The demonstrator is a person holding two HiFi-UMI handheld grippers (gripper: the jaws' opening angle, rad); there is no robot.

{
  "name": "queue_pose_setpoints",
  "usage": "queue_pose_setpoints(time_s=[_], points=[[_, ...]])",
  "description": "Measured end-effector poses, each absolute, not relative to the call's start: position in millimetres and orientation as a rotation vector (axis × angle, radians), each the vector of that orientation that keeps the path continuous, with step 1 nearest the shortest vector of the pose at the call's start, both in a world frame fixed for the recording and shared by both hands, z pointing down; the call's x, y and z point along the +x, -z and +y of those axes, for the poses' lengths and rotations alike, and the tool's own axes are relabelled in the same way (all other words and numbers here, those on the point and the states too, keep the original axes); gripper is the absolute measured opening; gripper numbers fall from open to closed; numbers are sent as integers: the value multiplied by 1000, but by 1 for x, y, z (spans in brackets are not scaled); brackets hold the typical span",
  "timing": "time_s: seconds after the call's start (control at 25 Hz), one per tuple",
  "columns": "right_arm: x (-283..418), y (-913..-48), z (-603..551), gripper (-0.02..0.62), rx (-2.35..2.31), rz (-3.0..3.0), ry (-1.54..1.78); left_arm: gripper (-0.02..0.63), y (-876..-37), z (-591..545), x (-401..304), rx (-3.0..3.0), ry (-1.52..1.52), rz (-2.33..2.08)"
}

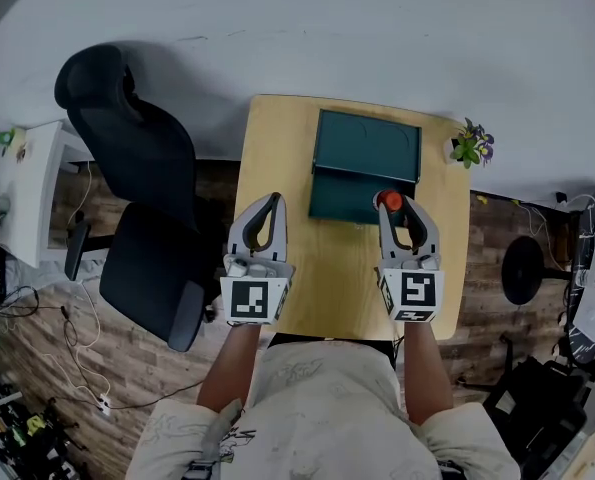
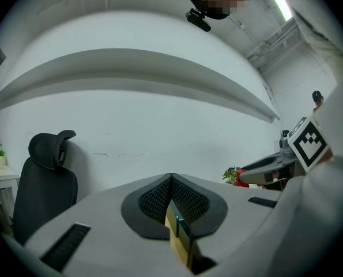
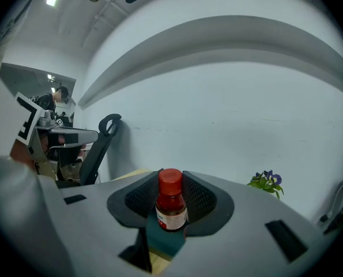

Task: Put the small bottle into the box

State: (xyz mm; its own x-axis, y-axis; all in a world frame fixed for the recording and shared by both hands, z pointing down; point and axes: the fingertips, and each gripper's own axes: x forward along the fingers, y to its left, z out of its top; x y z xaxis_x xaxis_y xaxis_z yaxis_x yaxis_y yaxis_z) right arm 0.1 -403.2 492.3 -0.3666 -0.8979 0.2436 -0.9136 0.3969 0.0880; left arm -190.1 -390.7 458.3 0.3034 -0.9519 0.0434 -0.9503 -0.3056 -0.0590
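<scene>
The right gripper [image 1: 393, 206] clasps the small bottle [image 3: 171, 208] upright, red cap up, over the near part of the green box [image 1: 367, 146] on the wooden table [image 1: 277, 133]. The left gripper [image 1: 273, 201] hangs alongside, jaws closed on nothing.

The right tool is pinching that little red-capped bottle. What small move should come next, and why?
Probably ease the right gripper forward and down into the green box: its jaws clamp the small bottle at the box's near edge, not yet inside.
</scene>
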Motion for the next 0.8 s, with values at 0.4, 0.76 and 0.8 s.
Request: queue_pose_setpoints(time_s=[0.4, 0.76, 0.8], points=[[-4, -548, -410, 138, 1526, -2365, -222, 6, -489, -395, -185, -2554, 214, 1860], [-1, -584, -417, 138, 1496, -2329, -275, 6, -509, -402, -183, -2566, 267, 1875], [-1, -585, -417, 138, 1494, -2328, -275, 6, -511, -402, -183, -2571, 275, 1874]])
